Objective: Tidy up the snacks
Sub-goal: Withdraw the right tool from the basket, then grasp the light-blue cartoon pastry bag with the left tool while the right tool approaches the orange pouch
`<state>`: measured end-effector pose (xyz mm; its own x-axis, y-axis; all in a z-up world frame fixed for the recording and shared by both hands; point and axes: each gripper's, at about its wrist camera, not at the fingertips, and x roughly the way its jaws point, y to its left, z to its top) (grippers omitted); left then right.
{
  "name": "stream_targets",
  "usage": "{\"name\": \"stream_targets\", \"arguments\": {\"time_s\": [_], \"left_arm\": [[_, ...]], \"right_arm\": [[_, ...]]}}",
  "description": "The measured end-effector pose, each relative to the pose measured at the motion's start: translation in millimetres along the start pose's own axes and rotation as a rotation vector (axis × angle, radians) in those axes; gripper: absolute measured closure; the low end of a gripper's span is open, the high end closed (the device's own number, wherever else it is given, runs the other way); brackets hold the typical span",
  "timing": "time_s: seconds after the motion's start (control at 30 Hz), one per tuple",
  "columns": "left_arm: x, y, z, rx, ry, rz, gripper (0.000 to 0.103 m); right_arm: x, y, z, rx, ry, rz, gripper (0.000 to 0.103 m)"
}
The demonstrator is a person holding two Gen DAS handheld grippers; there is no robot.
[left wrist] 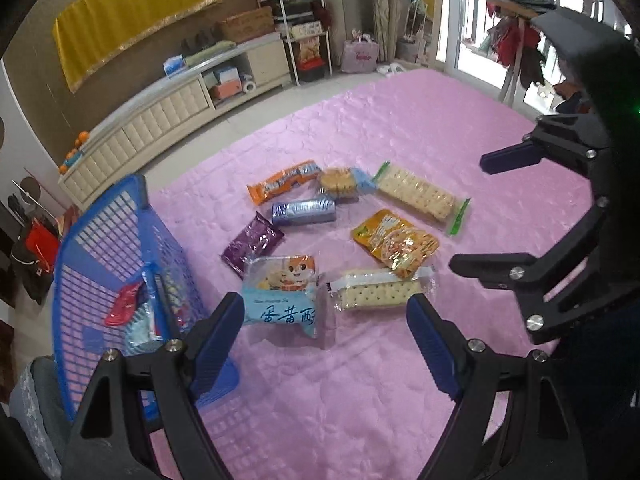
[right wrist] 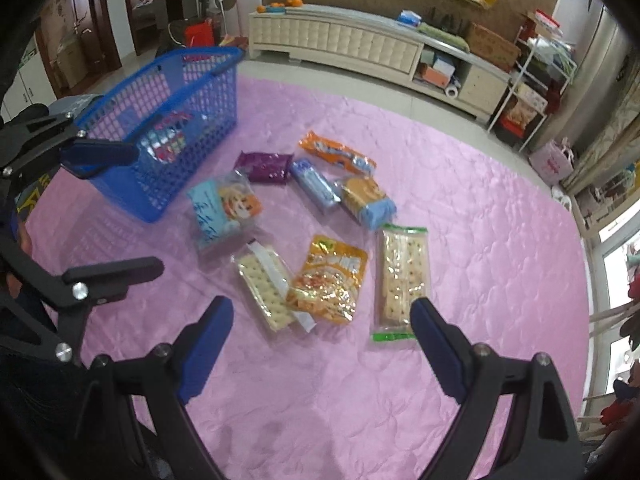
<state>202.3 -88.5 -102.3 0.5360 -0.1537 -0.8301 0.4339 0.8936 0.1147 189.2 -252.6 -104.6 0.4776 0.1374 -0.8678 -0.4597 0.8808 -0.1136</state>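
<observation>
Several snack packets lie on a pink quilted cloth (left wrist: 360, 400). My left gripper (left wrist: 326, 336) hangs open over a light blue cartoon packet (left wrist: 280, 296) and a clear cracker pack (left wrist: 378, 292), touching neither. My right gripper (right wrist: 322, 340) is open above a yellow pouch (right wrist: 328, 280), the same cracker pack (right wrist: 266, 288) and a long green-ended cracker pack (right wrist: 402, 280). Nothing is held. A blue mesh basket (left wrist: 100, 232), also in the right wrist view (right wrist: 192, 92), stands at the left with a few packets inside, among them a red one (left wrist: 122, 304).
Farther back lie a purple packet (left wrist: 252, 244), a blue-silver roll (left wrist: 304, 211), an orange packet (left wrist: 284, 186) and a blue-ended biscuit pack (left wrist: 344, 186). A cream low cabinet (right wrist: 340, 40) and a shelf rack (left wrist: 304, 28) stand beyond the cloth's far edge.
</observation>
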Motion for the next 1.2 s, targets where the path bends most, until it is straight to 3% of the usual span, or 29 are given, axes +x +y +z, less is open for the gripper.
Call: {"name": "stream_targets", "arguments": {"time_s": [0.53, 0.8, 0.97, 1.1, 1.2], "left_arm": [[75, 14, 15, 0.042, 0.087, 0.034, 0.021], [105, 23, 17, 0.030, 0.130, 0.025, 0.021], [129, 27, 12, 0.024, 0.162, 0.060, 0.021], [127, 32, 12, -0.015, 0.151, 0.007, 0.022], [121, 30, 12, -0.012, 0.146, 0.020, 0.043]], "right_arm": [[68, -17, 18, 0.049, 0.053, 0.028, 0.011], [87, -23, 19, 0.058, 0.066, 0.041, 0.011], [95, -30, 16, 0.075, 0.076, 0.050, 0.011], [95, -37, 13, 0.082, 0.074, 0.044, 0.011], [93, -43, 12, 0.095, 0.073, 0.040, 0.011]]}}
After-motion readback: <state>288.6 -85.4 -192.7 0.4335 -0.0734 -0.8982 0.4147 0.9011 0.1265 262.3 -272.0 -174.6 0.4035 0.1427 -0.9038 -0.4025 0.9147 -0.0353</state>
